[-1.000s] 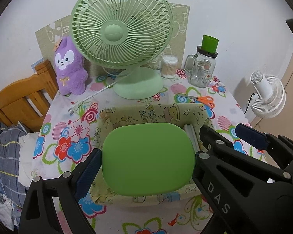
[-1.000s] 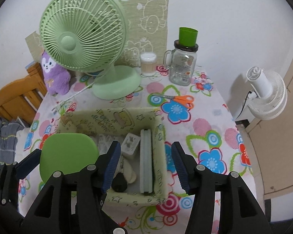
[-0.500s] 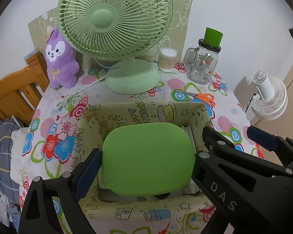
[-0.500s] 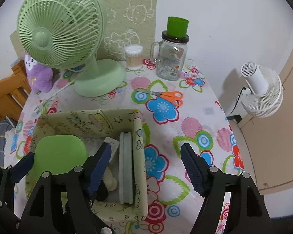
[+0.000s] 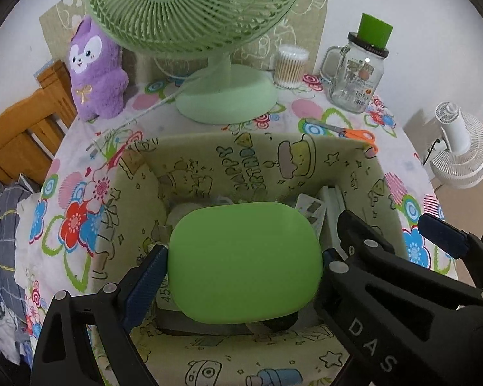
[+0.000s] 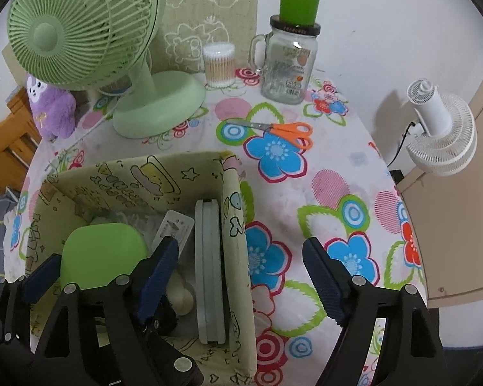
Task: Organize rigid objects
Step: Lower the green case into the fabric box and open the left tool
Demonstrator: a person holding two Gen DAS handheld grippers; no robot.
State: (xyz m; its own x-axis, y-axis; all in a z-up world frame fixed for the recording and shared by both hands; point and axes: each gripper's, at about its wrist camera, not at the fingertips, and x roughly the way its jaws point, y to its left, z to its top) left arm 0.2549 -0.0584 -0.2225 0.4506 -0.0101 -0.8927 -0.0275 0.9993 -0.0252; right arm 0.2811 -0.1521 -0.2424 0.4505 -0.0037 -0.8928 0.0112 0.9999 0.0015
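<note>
right now the left gripper (image 5: 241, 268) is clamped on the green case (image 5: 244, 262), one blue pad against each short end, so the case's long axis runs straight across the gap from finger to finger and its broad, smooth face looks back at the camera. it hangs just inside the mouth of the fabric storage box (image 5: 190, 366), low over the things already lying there, so the move to come looks like a short way further down and then a release; the left hand is plainly the nearer one, since it already carries the case. beside it, the right gripper (image 6: 241, 273) holds nothing: its jaws have just been opening and now stand wide, straddling the box's right wall, one finger inside near the grey flat slab (image 6: 209, 273) that stands on edge against that wall, the other out over the flowered tablecloth (image 6: 306, 193). the case itself is a rounded rectangle of glossy lime plastic, unmarked, rigid by the look of it. under and beyond it in the box lie a white packet (image 6: 174, 228) and a few pale and dark items i cannot make out. farther off on the table lie the orange scissors (image 6: 283, 130), then the green desk fan (image 6: 80, 29), the glass jar (image 6: 286, 64) and the cotton swabs (image 6: 219, 64) near the wall.
</note>
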